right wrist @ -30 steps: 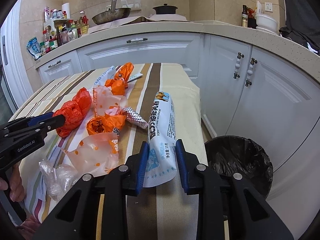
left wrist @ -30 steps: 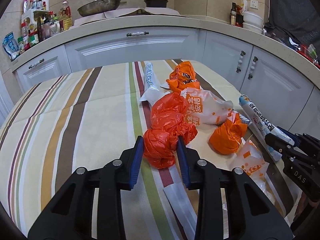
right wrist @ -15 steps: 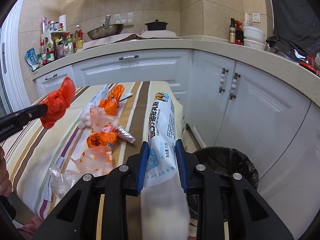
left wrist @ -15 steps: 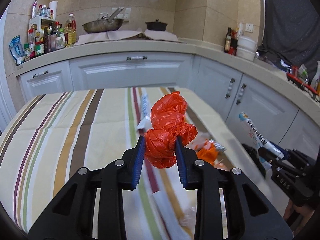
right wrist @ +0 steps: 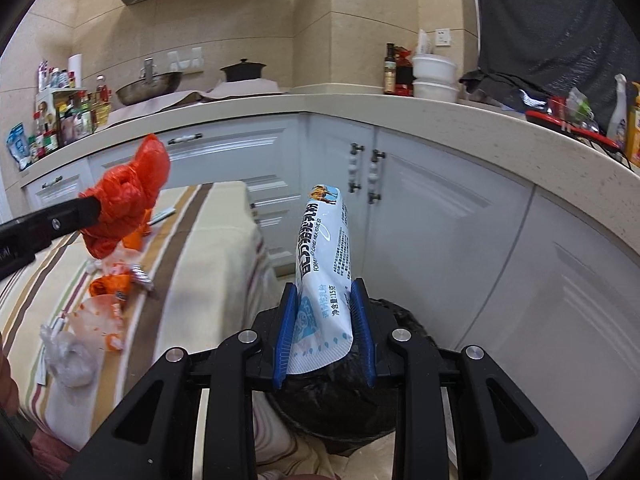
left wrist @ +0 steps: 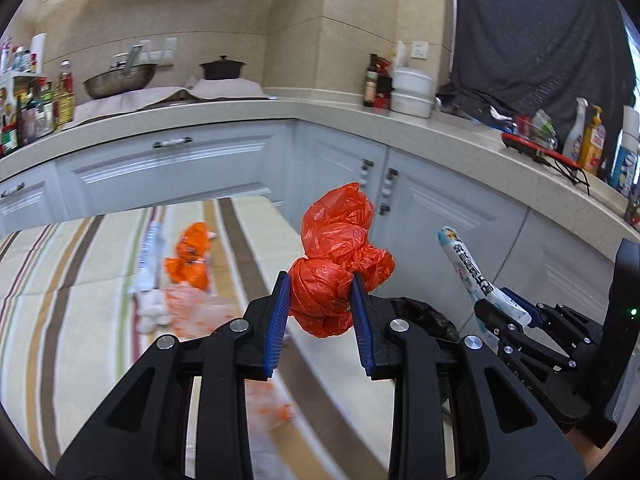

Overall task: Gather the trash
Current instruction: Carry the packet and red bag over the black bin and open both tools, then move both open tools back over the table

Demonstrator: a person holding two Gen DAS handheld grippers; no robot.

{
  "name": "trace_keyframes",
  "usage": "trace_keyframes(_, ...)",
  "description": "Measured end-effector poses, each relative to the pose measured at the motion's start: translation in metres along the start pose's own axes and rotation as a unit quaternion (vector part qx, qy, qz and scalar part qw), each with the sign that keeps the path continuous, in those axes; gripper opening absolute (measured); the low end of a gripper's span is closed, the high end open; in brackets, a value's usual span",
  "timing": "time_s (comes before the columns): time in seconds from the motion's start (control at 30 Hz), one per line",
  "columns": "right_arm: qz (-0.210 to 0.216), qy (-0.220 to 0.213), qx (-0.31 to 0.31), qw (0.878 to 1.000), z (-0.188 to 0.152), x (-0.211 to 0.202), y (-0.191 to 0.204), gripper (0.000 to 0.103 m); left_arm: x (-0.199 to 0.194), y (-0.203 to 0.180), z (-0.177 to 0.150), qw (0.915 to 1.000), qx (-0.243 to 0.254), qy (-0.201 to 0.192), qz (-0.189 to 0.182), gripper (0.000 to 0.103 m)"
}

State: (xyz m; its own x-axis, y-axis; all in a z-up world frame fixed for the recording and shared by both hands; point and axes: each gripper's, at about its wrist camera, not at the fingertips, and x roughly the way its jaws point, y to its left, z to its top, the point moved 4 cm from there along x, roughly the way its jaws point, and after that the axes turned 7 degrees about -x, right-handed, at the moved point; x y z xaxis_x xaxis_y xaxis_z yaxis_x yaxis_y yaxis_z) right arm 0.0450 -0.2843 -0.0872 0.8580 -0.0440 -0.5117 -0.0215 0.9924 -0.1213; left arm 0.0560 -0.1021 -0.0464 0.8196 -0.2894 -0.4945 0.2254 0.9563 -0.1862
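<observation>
Trash, 2 pcs: crumpled orange plastic bag (left wrist: 336, 272), light, soft, pinched mid-wad by left tool (left wrist: 320, 300); white-blue foil powder sachet (right wrist: 324, 256), slick, clamped at bottom end by right tool (right wrist: 325, 320).

- Left gripper (left wrist: 320, 300), low in the centre of the left wrist view: blue pads pressed on either side of a crumpled orange bag (left wrist: 338, 260), jaws narrow, pointing slightly downward.
- Same gripper at the left edge of the right wrist view, as a black bar reaching in.
- Right gripper (right wrist: 325, 322), low in the centre of its own view: clamped on the lower end of a white sachet (right wrist: 324, 260), tilted gently down.
- Also at the lower right of the left wrist view.
</observation>
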Motion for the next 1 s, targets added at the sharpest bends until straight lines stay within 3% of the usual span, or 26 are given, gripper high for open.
trace_keyframes(0.23, -0.008, 0.009, 0.014, 1.0, -0.015, 0.012, -0.029, 0.029, 0.039, -0.052, -0.017, 0.9992, 0.022, 0.03, -0.016, 0.029)
trace_keyframes(0.47, -0.006, 0.028, 0.028, 0.999, -0.028, 0.035, -0.052, 0.03, 0.078, -0.081, -0.031, 0.998, 0.028, 0.057, -0.002, 0.031)
trace_keyframes(0.53, -0.011, 0.033, 0.034, 0.999, -0.032, 0.044, -0.058, 0.034, 0.089, -0.084, -0.033, 0.9976, 0.028, 0.063, 0.007, 0.037)
trace_keyframes(0.6, -0.017, 0.039, 0.043, 0.998, -0.037, 0.053, -0.064, 0.048, 0.097, -0.084, -0.034, 0.9974, 0.026, 0.065, 0.016, 0.05)
trace_keyframes(0.83, -0.023, 0.036, 0.051, 0.998, -0.04, 0.051, -0.059, 0.052, 0.089, -0.073, -0.03, 0.9977, 0.023, 0.06, 0.021, 0.058)
trace_keyframes(1.0, -0.011, 0.02, 0.043, 0.999, -0.025, 0.036, -0.042, 0.055, 0.06, -0.053, -0.024, 0.9986, 0.023, 0.04, 0.027, 0.063)
